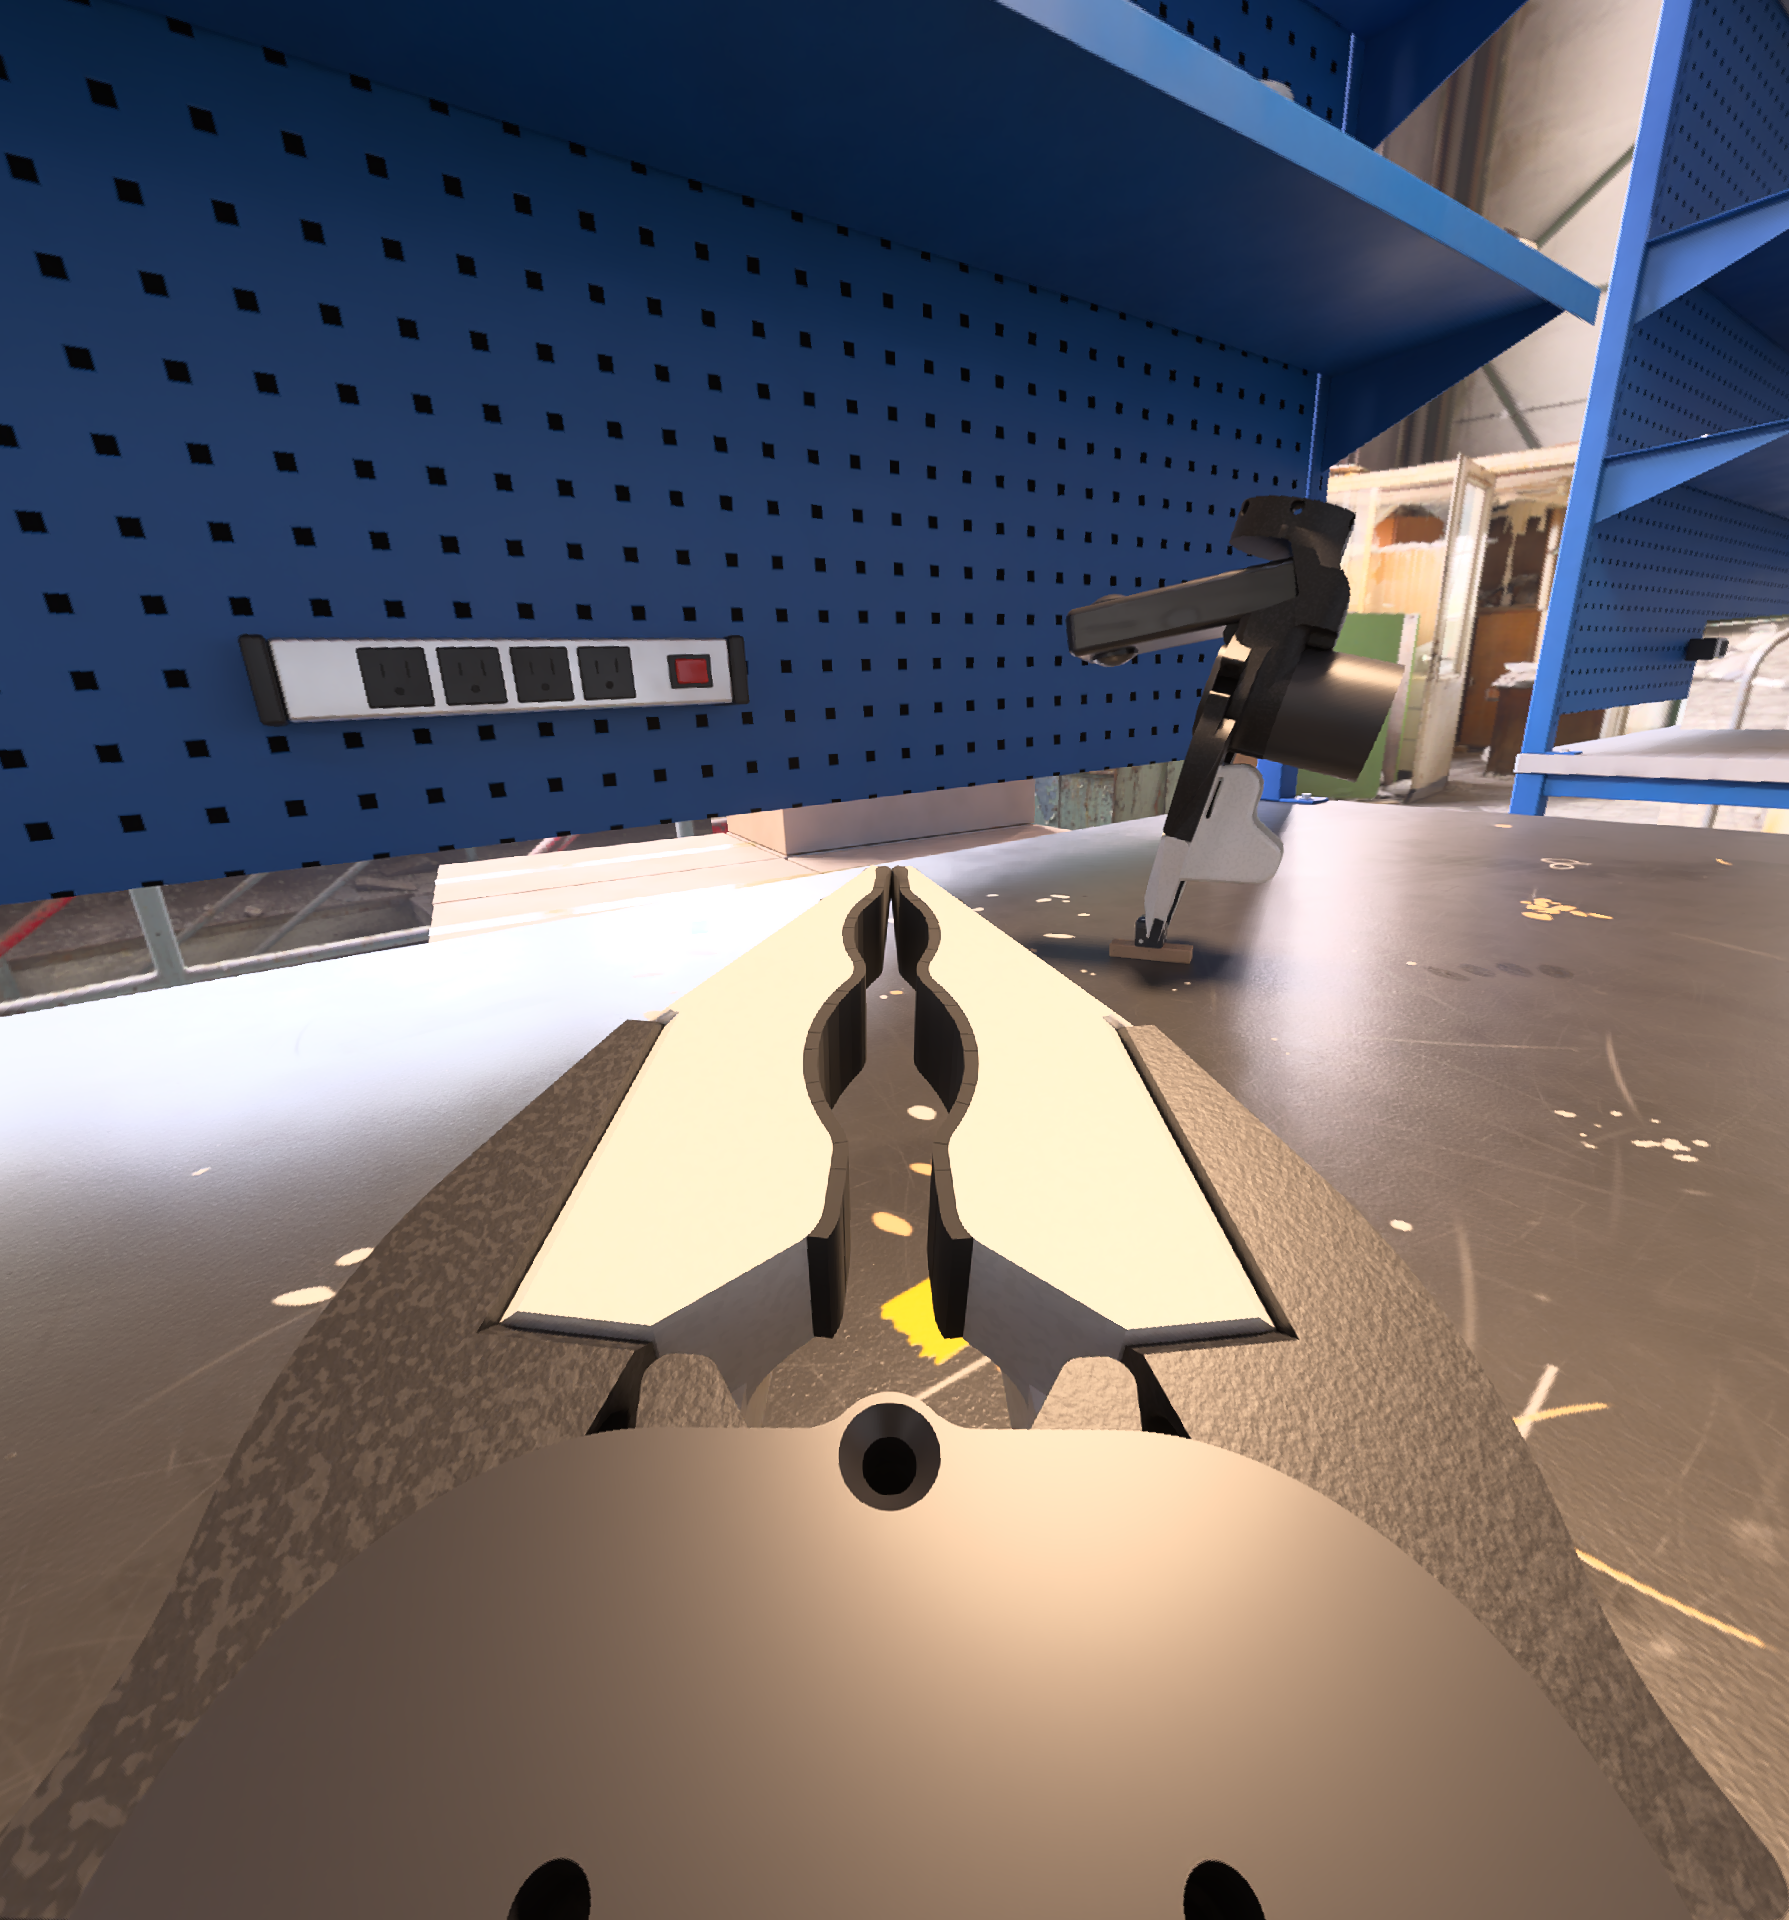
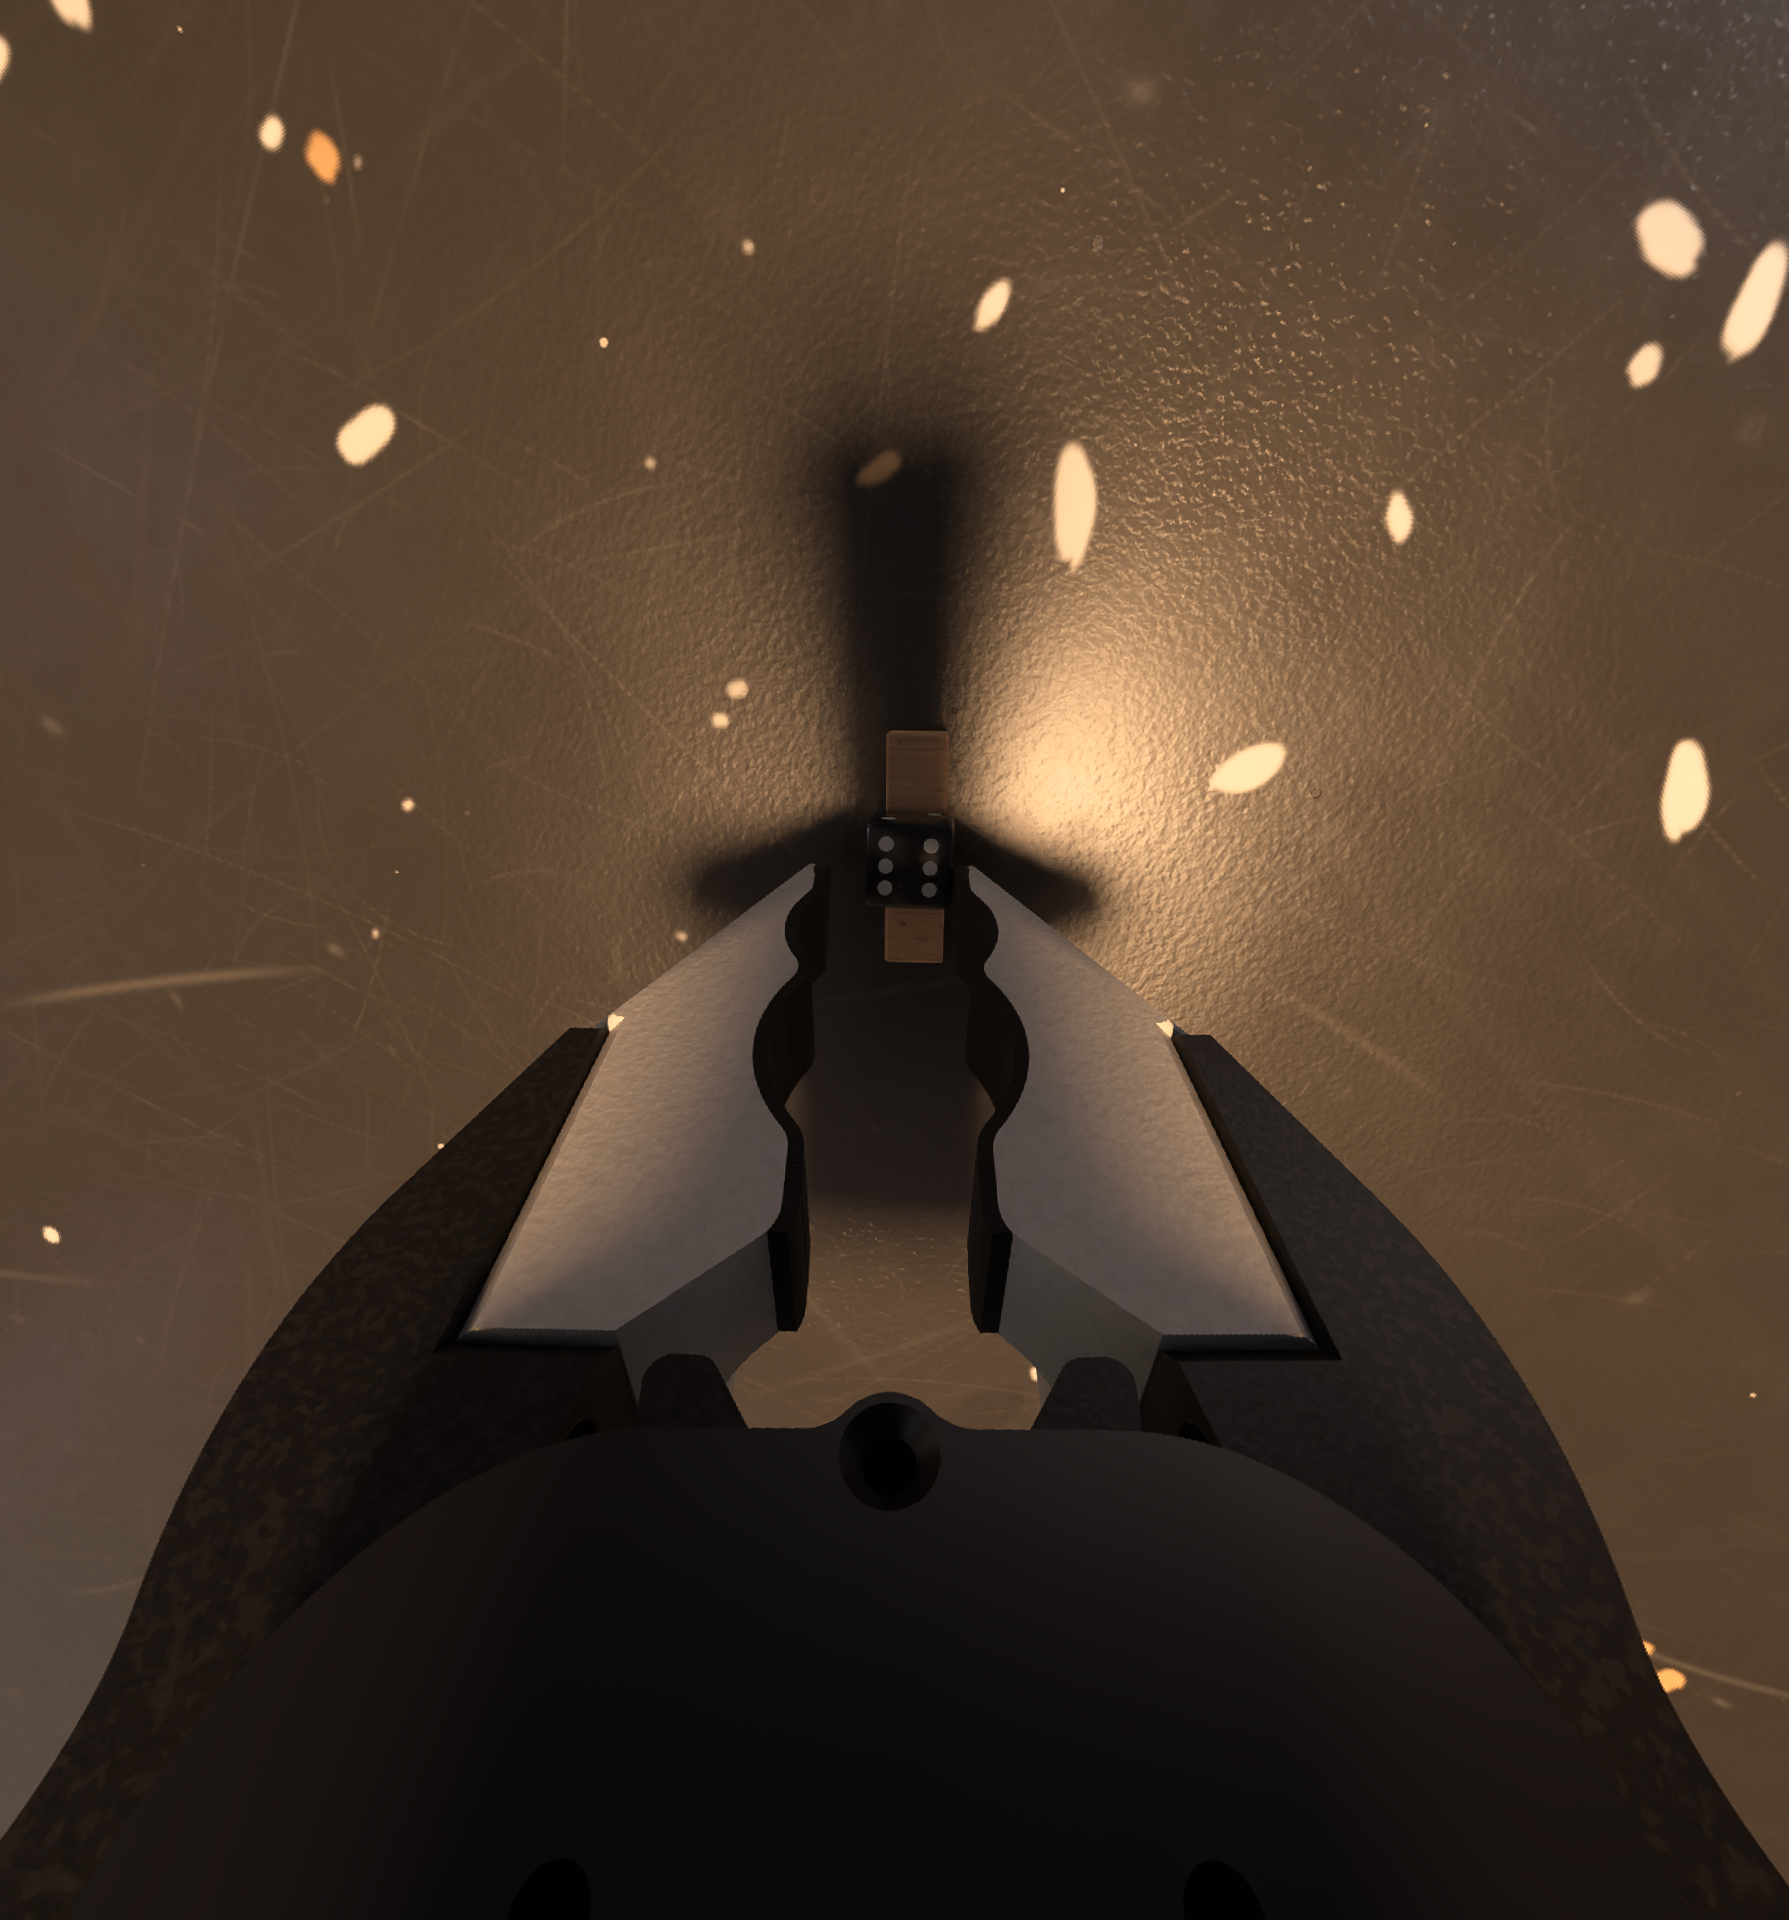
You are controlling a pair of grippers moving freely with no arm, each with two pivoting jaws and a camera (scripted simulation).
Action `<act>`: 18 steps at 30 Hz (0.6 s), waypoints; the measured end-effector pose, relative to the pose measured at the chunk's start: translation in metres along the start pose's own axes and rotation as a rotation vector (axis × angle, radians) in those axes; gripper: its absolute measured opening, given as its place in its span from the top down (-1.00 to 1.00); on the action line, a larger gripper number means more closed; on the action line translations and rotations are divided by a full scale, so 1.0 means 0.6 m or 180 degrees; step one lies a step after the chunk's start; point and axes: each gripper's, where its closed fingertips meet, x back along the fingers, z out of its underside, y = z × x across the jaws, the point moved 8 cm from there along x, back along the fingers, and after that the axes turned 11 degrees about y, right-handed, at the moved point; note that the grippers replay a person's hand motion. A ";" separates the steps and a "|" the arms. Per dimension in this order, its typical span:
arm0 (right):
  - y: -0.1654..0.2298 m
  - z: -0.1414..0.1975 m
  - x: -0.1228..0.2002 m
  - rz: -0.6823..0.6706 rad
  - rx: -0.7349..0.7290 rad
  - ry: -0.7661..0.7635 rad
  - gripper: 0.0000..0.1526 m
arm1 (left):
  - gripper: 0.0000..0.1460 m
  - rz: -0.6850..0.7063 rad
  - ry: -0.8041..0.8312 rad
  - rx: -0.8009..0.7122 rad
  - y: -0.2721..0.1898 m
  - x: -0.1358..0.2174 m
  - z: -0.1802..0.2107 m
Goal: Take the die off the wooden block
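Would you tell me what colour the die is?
The die is black with white pips, clearest in the right wrist view.

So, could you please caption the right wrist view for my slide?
Right gripper, jaws open, poised above a black die resting on a small wooden block on the scuffed table.

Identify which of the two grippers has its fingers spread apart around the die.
The right gripper: its fingers straddle the black die on the wooden block, with gaps either side. The left gripper has its tips nearly touching, holding nothing.

Bright glare on the tabletop (image 1: 194,1091) left, dim warm right view, dark cross-shaped shadow, wide-angle edge bending
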 end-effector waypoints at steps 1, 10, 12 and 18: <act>0.001 -0.001 -0.001 0.0024 -0.0003 0.0012 0.71 | 1.00 0.0000 0.0000 0.0001 0.000 0.000 0.000; 0.003 -0.006 -0.002 0.0251 0.0026 0.0187 0.77 | 1.00 0.0009 0.0003 0.0010 0.001 0.000 0.000; 0.003 -0.006 -0.002 0.0229 0.0022 0.0223 0.79 | 1.00 0.0011 0.0002 0.0013 0.001 0.000 0.000; 0.006 -0.005 0.005 -0.0030 -0.0020 0.0195 0.79 | 1.00 0.0014 -0.0001 0.0018 0.001 -0.001 0.000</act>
